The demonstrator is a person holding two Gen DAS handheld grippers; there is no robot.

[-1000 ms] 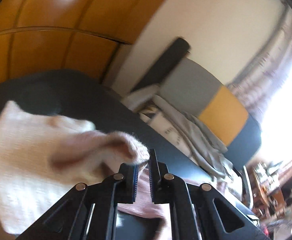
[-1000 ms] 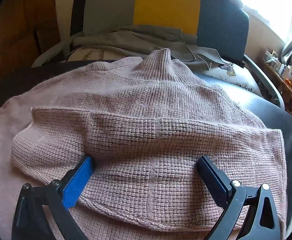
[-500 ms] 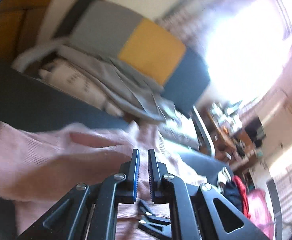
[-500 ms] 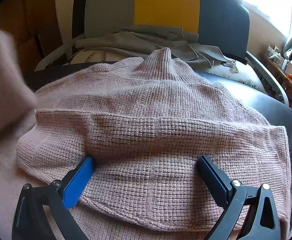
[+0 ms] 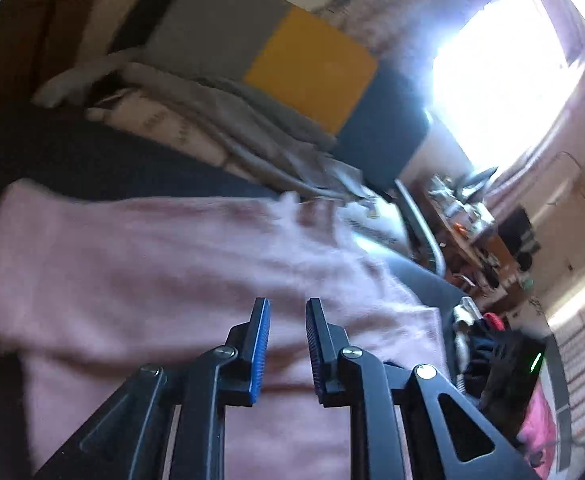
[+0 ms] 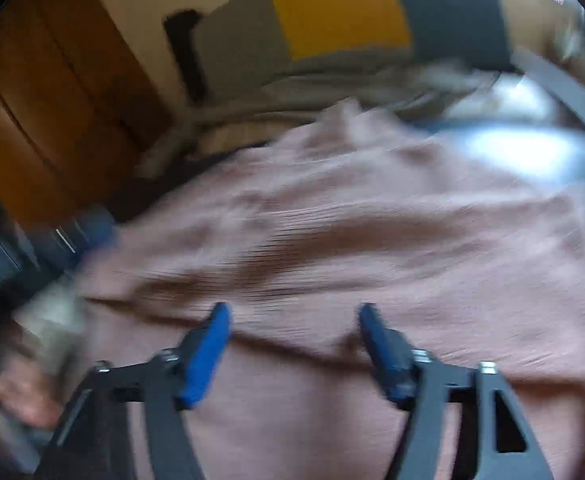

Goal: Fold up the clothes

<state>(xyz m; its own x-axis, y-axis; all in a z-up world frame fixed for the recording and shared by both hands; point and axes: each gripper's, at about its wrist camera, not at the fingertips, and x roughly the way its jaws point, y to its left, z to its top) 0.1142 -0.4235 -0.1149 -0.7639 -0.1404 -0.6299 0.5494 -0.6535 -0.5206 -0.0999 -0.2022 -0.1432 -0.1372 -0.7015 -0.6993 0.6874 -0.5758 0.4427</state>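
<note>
A pink knitted sweater [image 5: 164,280] lies on the dark table [image 5: 92,160], with its neck toward the chair. In the left wrist view my left gripper [image 5: 287,304] hovers over the sweater's near edge. Its jaws are opening, a narrow gap shows, and nothing is between them. The right wrist view is blurred. There my right gripper [image 6: 293,310] hangs over a fold line in the sweater [image 6: 372,240], its jaws half apart and closing, with the pads not pressing on the fabric. A dark and blue shape [image 6: 80,232] at the left edge looks like the other gripper.
Behind the table stands a chair [image 5: 312,68] with a grey, yellow and dark blue back, and grey clothes [image 5: 220,120] are heaped on its seat. An orange wooden cabinet [image 6: 52,100] is at the left. A cluttered desk [image 5: 476,232] and a bright window are at the right. A hand [image 6: 8,396] shows at lower left.
My left gripper carried the sleeve across the sweater, then parted its jaws and let go. My right gripper's jaws narrowed from wide open, and its view tilted and blurred.
</note>
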